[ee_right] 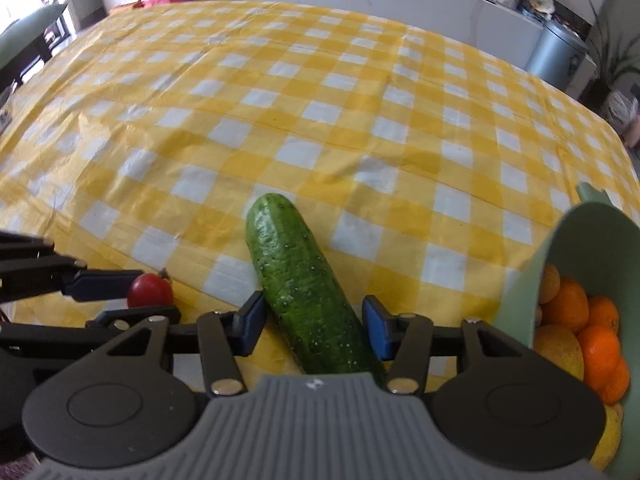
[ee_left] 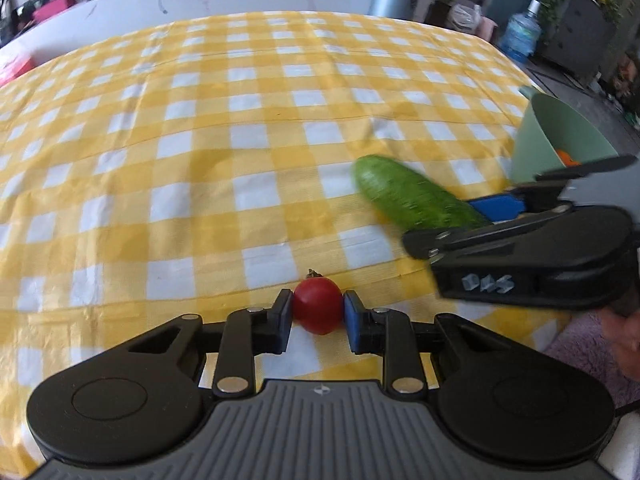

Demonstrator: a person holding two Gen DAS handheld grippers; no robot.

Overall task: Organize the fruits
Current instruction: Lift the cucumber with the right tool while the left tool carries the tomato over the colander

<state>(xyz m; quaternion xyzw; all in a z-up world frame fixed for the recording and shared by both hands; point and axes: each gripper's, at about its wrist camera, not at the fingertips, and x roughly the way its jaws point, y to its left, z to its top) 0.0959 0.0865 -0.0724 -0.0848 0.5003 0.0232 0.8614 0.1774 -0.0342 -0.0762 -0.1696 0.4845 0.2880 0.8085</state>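
Since both pieces look bound for the bowl (ee_right: 520,300), each gripper works one: the left gripper (ee_left: 318,314) is clamped on the tomato (ee_left: 318,310) resting on the cloth (ee_left: 200,140), while the right gripper (ee_right: 314,322) straddles the cucumber (ee_right: 304,280), one pad touching, the other clear. Only the right view shows the oranges (ee_right: 588,328) heaped inside; the left view shows only a sliver of orange.

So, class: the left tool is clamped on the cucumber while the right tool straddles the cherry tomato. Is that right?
No, they are swapped. The left tool is clamped on the cherry tomato, seen in the left wrist view; the right tool straddles the cucumber.
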